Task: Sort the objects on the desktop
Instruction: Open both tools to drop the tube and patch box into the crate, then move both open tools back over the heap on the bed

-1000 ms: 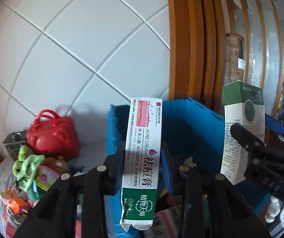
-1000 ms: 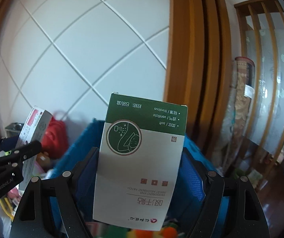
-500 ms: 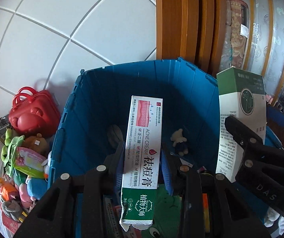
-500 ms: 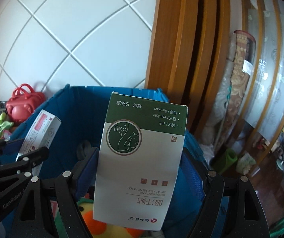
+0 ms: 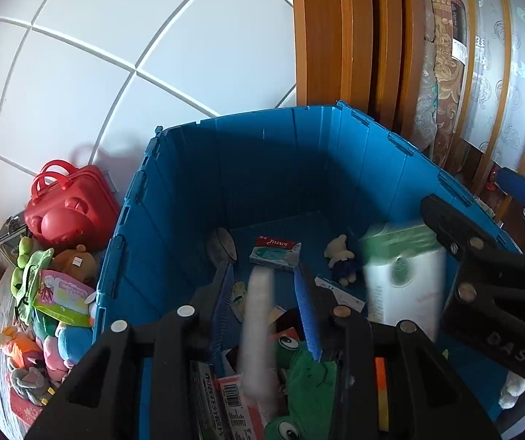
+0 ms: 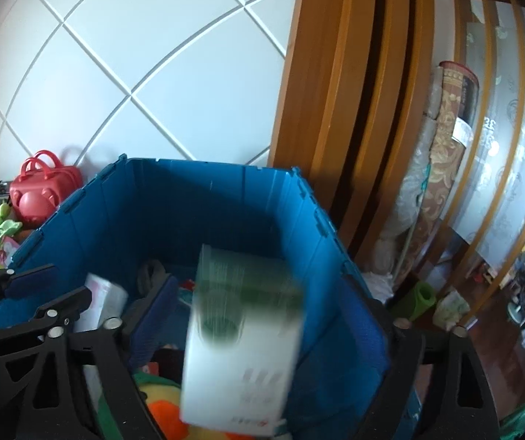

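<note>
Both grippers hang over an open blue bin [image 5: 262, 168] [image 6: 189, 201]. In the left wrist view, my left gripper [image 5: 264, 267] has the white acne cream box [image 5: 258, 330] between its blue pads. The box is motion-blurred and slipping down, with a gap to the right pad. My right gripper [image 6: 258, 282] has its jaws opening; the green-and-white box [image 6: 240, 330] is blurred and drops between them, free of the pads. That box [image 5: 401, 286] also shows beside the right gripper's black finger [image 5: 482, 275]. The cream box [image 6: 104, 304] shows by the left gripper [image 6: 24, 282].
Inside the bin lie a Tylenol box [image 5: 275, 253], a small plush bear [image 5: 339, 256] and a green frog plush [image 5: 306, 377]. A red toy case [image 5: 68, 212] and several plush toys [image 5: 42, 293] sit left of the bin. A wooden door frame [image 5: 335, 36] stands behind it.
Both grippers came forward over the bin and tipped down. Both boxes, sharp and firmly held before, are now blurred and sliding down. The right jaws have spread wider.
</note>
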Demonstrator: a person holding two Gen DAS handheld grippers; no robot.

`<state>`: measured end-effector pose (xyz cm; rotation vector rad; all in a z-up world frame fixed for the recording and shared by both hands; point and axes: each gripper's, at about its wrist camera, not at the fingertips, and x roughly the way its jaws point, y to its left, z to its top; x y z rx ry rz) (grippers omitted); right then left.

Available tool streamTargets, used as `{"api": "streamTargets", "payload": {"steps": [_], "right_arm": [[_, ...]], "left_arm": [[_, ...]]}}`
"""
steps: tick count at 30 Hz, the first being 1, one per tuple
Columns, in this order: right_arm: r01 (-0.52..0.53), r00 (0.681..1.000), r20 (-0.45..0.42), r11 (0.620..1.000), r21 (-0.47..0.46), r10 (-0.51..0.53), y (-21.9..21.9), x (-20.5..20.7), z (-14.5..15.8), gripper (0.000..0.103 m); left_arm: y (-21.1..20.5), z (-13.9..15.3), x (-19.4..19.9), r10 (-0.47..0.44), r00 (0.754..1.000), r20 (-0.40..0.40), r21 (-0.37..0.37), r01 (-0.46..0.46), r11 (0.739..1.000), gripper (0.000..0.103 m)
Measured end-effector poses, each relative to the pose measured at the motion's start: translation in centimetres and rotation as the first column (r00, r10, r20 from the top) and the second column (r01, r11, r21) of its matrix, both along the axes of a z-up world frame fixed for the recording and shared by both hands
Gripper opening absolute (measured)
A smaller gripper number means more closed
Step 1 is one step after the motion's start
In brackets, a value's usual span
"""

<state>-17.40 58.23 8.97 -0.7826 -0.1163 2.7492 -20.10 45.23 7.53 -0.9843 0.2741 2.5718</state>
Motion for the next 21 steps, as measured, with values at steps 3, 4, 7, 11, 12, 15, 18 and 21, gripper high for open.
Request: {"api": "streamTargets", "payload": {"steps": [3,4,7,11,12,15,18,21], "right_arm": [[0.0,1.0,-0.012,1.0,0.003,0.0,-0.1,0.6,0.3,0.103],[0.0,1.0,-0.015,1.0,0.003,0.0,-0.2,0.8,0.3,0.103],[-0.001,1.0,-0.022,1.0,-0.002,0.001,-0.4,1.4,0.6,0.103],[0.004,0.999,-0.033,1.0,-0.005,-0.004,-0.6,2.3,0.8,0.103],[0.006,0.999,-0.038,1.0,-0.007,-0.006,-0.7,2.6,0.9,0.103],[0.006,0.998,-0.06,1.0,-0.012,-0.007,-1.2,3.7,1.3,0.103],[0.003,0.997,-0.08,1.0,-0.011,-0.004,-1.9,4.5,1.7,0.103],[-0.003,0.995,-0.1,1.0,-0.008,0.002,-3.2,5.3,2.0,0.103]], "left_arm": [[-0.4,0.1,0.3,0.003,1.0,-0.007,0.006,-0.002,1.0,0.034],[-0.5,0.2,0.4,0.003,1.0,-0.013,0.008,-0.002,1.0,0.034],[-1.1,0.9,1.4,0.0,0.999,-0.051,0.026,0.002,1.0,0.034],[-2.1,2.0,2.7,0.001,0.994,-0.11,0.06,0.006,0.998,0.036],[-2.5,2.3,3.0,0.006,0.992,-0.127,0.069,0.002,0.998,0.042],[-3.9,3.0,4.1,0.027,0.983,-0.179,0.098,-0.01,0.995,0.061],[-5.3,3.4,4.9,0.041,0.975,-0.218,0.109,-0.017,0.994,0.061],[-7.0,3.6,5.3,0.054,0.972,-0.229,0.134,-0.023,0.991,0.061]]}}
